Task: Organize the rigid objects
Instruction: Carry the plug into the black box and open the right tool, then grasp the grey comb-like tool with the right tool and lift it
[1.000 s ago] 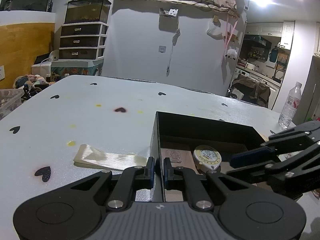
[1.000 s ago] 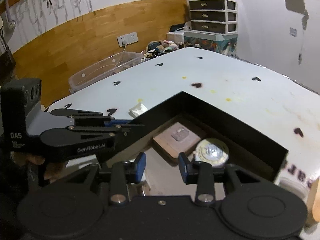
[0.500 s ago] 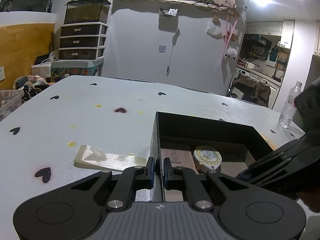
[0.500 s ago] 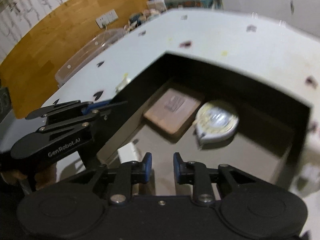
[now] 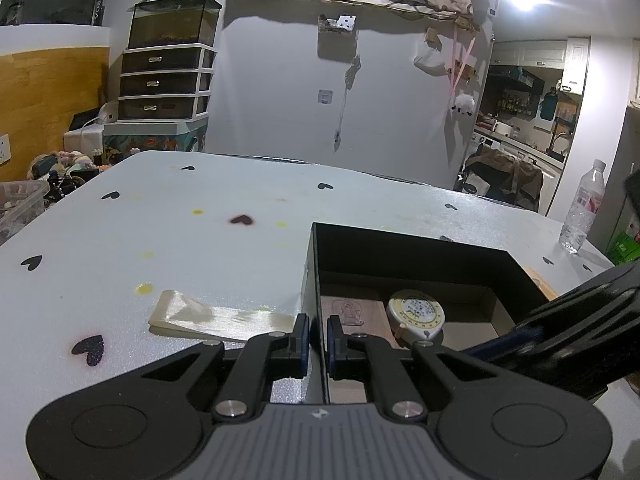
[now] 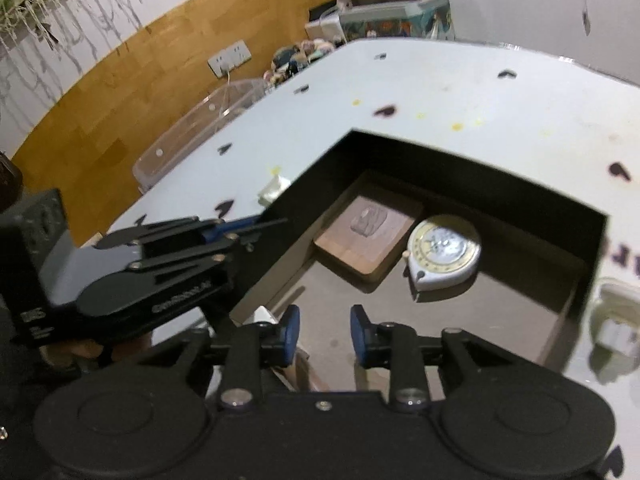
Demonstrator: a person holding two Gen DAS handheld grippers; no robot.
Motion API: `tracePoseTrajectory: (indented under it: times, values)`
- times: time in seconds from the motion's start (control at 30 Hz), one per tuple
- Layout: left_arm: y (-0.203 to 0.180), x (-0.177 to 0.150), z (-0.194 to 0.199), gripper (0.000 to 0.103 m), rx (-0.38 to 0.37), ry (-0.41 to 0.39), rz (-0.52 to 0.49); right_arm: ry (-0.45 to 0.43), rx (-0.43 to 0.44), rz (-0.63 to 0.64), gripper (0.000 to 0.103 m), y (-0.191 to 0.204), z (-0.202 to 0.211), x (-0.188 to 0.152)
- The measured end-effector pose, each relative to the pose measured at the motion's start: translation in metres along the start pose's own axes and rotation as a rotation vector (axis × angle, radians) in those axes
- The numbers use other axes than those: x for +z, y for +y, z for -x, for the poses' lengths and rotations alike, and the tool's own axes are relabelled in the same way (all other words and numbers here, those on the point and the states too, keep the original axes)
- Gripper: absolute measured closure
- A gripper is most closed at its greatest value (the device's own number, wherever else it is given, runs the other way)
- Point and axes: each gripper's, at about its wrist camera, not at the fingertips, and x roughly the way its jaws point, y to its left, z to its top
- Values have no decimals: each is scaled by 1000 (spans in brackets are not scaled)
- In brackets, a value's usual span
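A black open box [image 5: 408,246] [image 6: 472,162] stands on the white table. Inside lie a brown wooden block [image 6: 366,236] [image 5: 350,314] and a round white tape measure [image 6: 442,250] [image 5: 416,314]. My left gripper [image 5: 318,338] is shut on the box's left wall, one finger on each side of it. It also shows in the right wrist view [image 6: 256,226]. My right gripper [image 6: 324,334] is open and empty, hovering over the near end of the box. Its arm shows at the right of the left wrist view [image 5: 568,324].
A cream flat strip [image 5: 216,316] lies on the table left of the box. A white object [image 6: 614,324] lies to the right of the box. A water bottle [image 5: 582,208] stands at the far right table edge. A clear bin [image 6: 200,124] sits beyond the left edge.
My right gripper narrowed, then opened again, and tilted down over the box interior. The left gripper has stayed clamped on the box wall. The block and tape measure have not moved.
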Motion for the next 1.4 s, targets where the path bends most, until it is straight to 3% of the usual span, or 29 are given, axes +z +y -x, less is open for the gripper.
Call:
tracePoseTrajectory:
  times: [0.4,0.67,1.13,1.4]
  values:
    - [-2,0,2,94,8,3,-4,-126,-101,25,25,0,49,-12]
    - [-3,0,2,94,11,3,-5,-160,-161,22,6,-3,74,-21]
    - [-3,0,2,95,10,3,-4,-171,-275,-69,3,-30,97,-46]
    - [-3,0,2,95,10,2,-5,-199,-435,-210,3,-71,122,-74]
